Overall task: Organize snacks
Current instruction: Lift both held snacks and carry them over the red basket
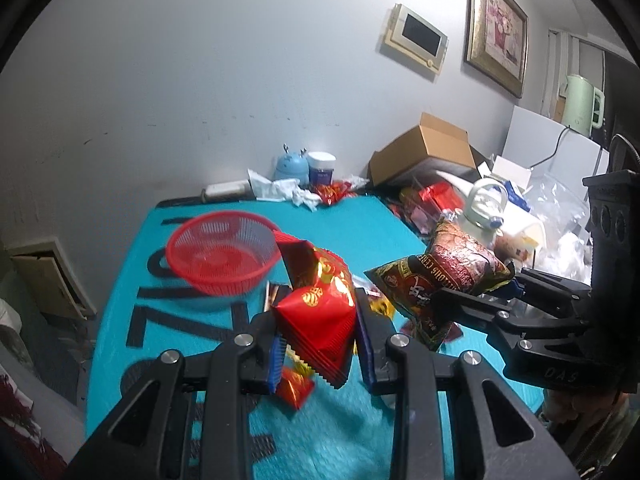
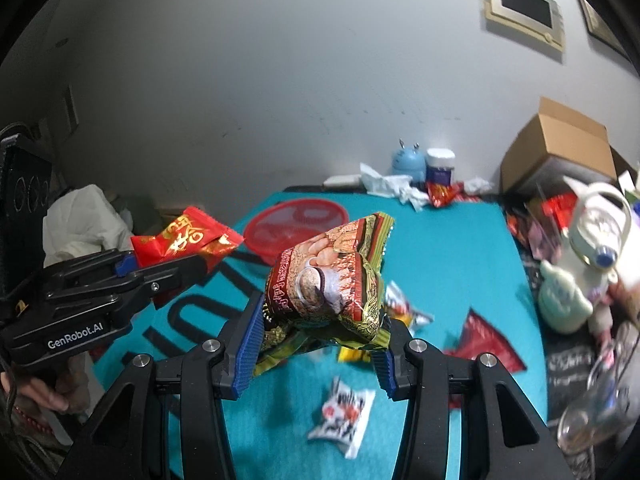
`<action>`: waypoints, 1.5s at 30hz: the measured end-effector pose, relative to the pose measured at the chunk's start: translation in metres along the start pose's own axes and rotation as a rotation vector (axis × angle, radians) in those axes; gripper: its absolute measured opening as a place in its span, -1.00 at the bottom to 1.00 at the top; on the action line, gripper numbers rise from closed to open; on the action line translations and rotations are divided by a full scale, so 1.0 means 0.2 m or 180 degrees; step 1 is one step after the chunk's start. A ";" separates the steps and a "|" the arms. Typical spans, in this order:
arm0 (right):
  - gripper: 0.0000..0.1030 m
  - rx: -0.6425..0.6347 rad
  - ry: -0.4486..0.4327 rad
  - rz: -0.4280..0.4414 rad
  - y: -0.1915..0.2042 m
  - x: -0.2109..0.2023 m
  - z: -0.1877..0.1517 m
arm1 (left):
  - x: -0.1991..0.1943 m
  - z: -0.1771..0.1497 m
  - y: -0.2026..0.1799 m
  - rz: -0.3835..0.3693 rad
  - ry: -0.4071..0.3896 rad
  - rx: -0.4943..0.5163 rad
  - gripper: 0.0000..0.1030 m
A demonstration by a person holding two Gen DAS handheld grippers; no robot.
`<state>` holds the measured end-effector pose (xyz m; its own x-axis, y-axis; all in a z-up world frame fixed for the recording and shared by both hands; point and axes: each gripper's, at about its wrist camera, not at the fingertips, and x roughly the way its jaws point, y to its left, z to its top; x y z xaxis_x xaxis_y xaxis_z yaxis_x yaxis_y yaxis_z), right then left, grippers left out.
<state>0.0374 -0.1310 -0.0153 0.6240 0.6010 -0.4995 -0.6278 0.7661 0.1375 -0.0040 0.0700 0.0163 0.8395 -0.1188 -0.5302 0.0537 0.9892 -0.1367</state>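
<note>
My left gripper [image 1: 320, 336] is shut on a red snack packet with gold print [image 1: 320, 304] and holds it above the teal mat; the packet also shows in the right wrist view [image 2: 188, 238]. My right gripper [image 2: 320, 340] is shut on a brown and gold snack bag [image 2: 332, 280], lifted off the mat; the bag shows in the left wrist view [image 1: 440, 276] to the right of the red packet. An empty red mesh basket [image 1: 224, 256] stands on the mat beyond the left gripper, also in the right wrist view [image 2: 296, 224].
Loose snack packets lie on the teal mat [image 2: 460, 248]: a white one [image 2: 344, 412], a red one [image 2: 484, 344], a small red one [image 1: 294, 388]. A cardboard box [image 2: 556, 148], a white kettle [image 2: 588, 240], tissues [image 2: 392, 186] and jars [image 2: 440, 166] crowd the back and right edges.
</note>
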 end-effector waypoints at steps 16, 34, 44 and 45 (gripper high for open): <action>-0.07 -0.0236 -0.0077 0.0022 0.00 0.26 0.33 | 0.16 0.30 0.16 0.0163 -0.0206 0.0141 -0.44; -0.07 -0.0525 -0.0083 0.0032 0.04 0.69 0.60 | 0.52 0.48 0.46 0.0515 -0.0124 0.0101 -0.44; -0.07 -0.0536 0.0098 0.0016 0.03 0.94 0.66 | 0.77 0.50 0.62 0.0597 0.0175 0.0003 -0.44; -0.07 -0.0534 0.0123 0.0026 0.03 0.97 0.66 | 0.79 0.50 0.63 0.0605 0.0204 -0.0006 -0.44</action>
<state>0.2163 0.0202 0.0023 0.6023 0.5954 -0.5318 -0.7037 0.7105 -0.0015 0.1907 0.1839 -0.0005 0.7983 0.0647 -0.5988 -0.1035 0.9942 -0.0306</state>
